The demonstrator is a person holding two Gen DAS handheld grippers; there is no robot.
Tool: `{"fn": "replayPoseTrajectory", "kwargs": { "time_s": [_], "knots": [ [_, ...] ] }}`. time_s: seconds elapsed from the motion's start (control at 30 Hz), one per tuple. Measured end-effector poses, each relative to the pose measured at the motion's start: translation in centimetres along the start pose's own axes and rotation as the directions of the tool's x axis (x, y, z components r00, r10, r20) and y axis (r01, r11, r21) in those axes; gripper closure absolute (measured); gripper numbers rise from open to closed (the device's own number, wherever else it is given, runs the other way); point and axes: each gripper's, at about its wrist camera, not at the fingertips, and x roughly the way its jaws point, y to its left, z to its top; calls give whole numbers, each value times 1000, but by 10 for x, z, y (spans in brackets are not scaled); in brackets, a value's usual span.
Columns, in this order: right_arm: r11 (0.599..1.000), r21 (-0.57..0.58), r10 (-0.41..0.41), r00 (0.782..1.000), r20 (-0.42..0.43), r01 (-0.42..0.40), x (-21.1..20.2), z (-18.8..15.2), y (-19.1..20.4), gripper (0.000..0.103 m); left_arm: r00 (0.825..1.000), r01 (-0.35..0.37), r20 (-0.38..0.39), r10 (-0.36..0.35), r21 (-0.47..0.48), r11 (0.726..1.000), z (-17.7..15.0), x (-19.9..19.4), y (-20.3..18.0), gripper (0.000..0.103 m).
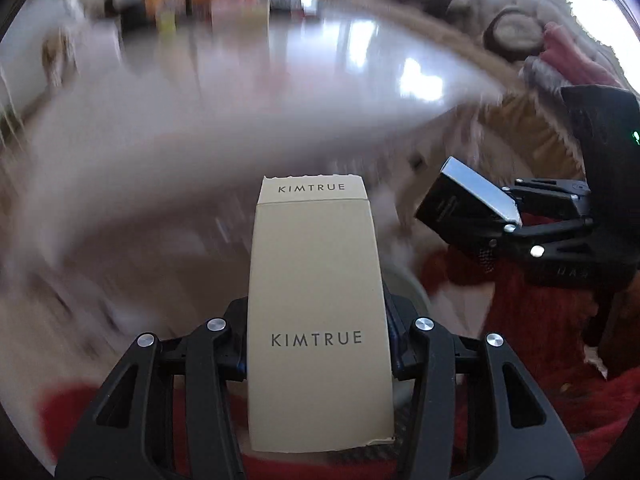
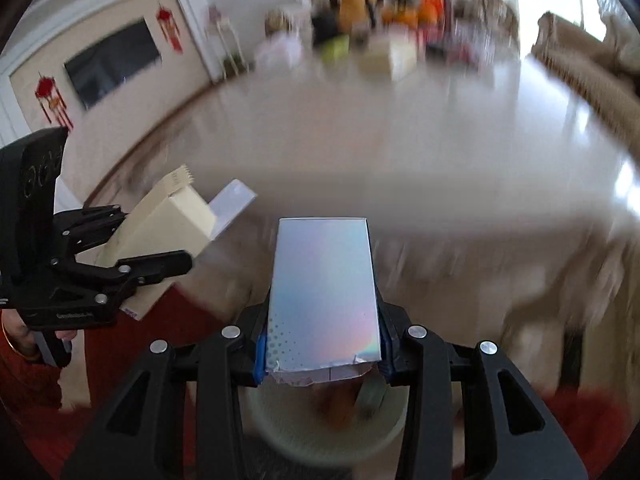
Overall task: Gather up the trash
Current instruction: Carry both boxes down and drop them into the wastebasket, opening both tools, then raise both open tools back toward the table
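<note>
Left gripper (image 1: 318, 356): closed across the sides of a beige carton (image 1: 316, 312), carried in the air.
Right gripper (image 2: 322, 354): clamped on a shiny silver box (image 2: 324, 292), also aloft.
Below: a pale bin (image 2: 324, 428) sits under the silver box.
Handling: both likely empty cardboard, light, crushable; grip mid-sides, gently.
Background: blurred table (image 2: 400, 140).
</note>
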Motion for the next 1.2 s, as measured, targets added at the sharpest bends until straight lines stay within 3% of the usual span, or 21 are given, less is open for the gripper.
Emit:
{"fn": "replayPoseTrajectory", "kwargs": {
  "time_s": [0.13, 0.2, 0.33, 0.4, 0.47, 0.53, 0.6, 0.7, 0.87, 0.97, 1.0, 1.07, 1.1, 1.2],
  "knots": [
    [997, 36, -69, 987, -145, 75, 50, -43, -5, 64, 991, -40, -128, 31, -66, 997, -29, 58, 1, 55],
    [994, 62, -81, 976, -202, 95, 71, -60, -11, 64, 985, -12, -172, -4, -92, 996, -40, 77, -2, 55],
    [991, 76, -90, 961, -262, 113, 89, -77, -14, 65, 972, -8, -235, -3, -45, 999, -47, 99, -16, 54],
    [990, 71, -99, 958, -271, 122, 95, -76, -16, 65, 963, -12, -270, 4, -29, 1000, -49, 109, -20, 46],
    [990, 62, -105, 954, -281, 127, 96, -83, -15, 64, 960, -36, -279, 26, -31, 999, -54, 116, -18, 19],
    [992, 59, -91, 946, -312, 115, 103, -87, -15, 63, 958, -48, -286, 34, -42, 998, -61, 119, -14, 13],
    [988, 51, -119, 932, -341, 145, 107, -94, -15, 48, 957, -43, -289, 23, -64, 997, -63, 121, -10, 11],
    [982, 60, -151, 929, -337, 181, 100, -97, -21, 46, 963, -38, -269, 10, -100, 994, -66, 116, 0, 11],
    [982, 121, -111, 957, -270, 148, 80, -92, -25, 45, 989, -70, -130, 63, -50, 996, -48, 63, 4, 11],
    [987, 144, -48, 986, -161, 71, 46, -78, -22, 45, 1000, 3, 2, -3, -35, 999, -19, -3, 6, 11],
    [989, 138, -32, 992, -119, 49, 32, -71, -20, 45, 996, 20, 85, -18, -20, 1000, -3, -33, 10, 11],
    [994, 105, -33, 999, -20, 35, 2, -51, -20, 45, 980, -21, 199, 20, 4, 1000, 27, -67, 13, 11],
    [995, 83, -49, 998, 30, 47, -12, -38, -22, 45, 962, -68, 267, 64, 7, 998, 52, -84, 19, 11],
    [997, 33, -69, 981, 183, 64, -42, 6, -30, 45, 911, -173, 377, 167, -20, 985, 119, -90, 32, 11]
  ]
}}
